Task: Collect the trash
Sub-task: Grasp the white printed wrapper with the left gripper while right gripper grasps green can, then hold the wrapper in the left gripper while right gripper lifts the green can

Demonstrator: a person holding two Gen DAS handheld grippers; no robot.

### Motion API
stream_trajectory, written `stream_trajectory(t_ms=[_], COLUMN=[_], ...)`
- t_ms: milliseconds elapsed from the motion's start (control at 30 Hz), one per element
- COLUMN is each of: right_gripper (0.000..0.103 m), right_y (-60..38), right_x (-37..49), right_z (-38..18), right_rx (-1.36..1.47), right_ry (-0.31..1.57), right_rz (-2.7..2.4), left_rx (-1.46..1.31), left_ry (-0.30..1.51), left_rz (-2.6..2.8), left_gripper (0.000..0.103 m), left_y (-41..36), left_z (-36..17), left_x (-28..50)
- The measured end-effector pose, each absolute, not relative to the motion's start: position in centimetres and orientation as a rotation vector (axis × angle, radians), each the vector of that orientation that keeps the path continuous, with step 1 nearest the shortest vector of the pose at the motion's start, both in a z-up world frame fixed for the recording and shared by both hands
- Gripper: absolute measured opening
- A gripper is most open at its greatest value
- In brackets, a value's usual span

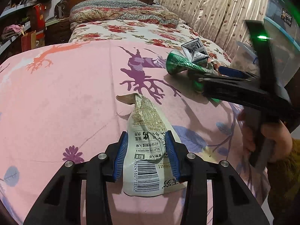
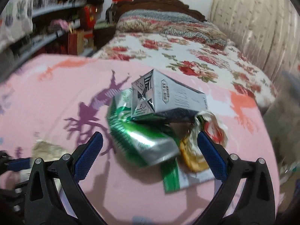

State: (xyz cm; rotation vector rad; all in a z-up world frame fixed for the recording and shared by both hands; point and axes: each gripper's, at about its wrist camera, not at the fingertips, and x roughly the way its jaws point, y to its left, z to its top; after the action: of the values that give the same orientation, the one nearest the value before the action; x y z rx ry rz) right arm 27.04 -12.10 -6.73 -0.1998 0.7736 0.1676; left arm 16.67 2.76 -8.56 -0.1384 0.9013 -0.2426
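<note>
A white snack wrapper [image 1: 146, 150] with a barcode lies on the pink bedspread [image 1: 56, 97]. My left gripper [image 1: 147, 142] has its blue pads on both sides of it and is shut on it. A crushed green can [image 2: 142, 140], a grey-white carton [image 2: 168, 97] and crumpled foil wrappers [image 2: 204, 136] lie in a heap. My right gripper [image 2: 150, 144] is open around the can and the wrappers, with its jaws wide apart. The heap [image 1: 187, 61] and the right gripper [image 1: 225, 78] also show in the left wrist view.
A floral quilt [image 1: 131, 30] and pillows [image 1: 121, 11] lie further up the bed. A leaf-print curtain [image 1: 215, 9] hangs along the right. Cluttered shelves [image 1: 16, 24] stand at the left. A clear plastic storage box [image 1: 281, 18] stands at the far right.
</note>
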Motion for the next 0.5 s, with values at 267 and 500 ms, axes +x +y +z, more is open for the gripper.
stream_trajectory(t_ms=[267, 500], right_gripper=[0.070, 0.070], right_y=[-12.2, -14.6], right_x=[24.4, 16.4], right_z=[-7.3, -7.1], right_rx=[-0.176, 0.013], right_ry=[0.829, 0.872], right_rz=[0.227, 0.331], left_rx=[-0.148, -0.144], left_ry=[0.900, 0.901], left_rz=[-0.241, -0.242], left_gripper=[0.039, 0.039], left_y=[2.9, 3.0], left_z=[-8.5, -8.5], left_x=[16.6, 16.5])
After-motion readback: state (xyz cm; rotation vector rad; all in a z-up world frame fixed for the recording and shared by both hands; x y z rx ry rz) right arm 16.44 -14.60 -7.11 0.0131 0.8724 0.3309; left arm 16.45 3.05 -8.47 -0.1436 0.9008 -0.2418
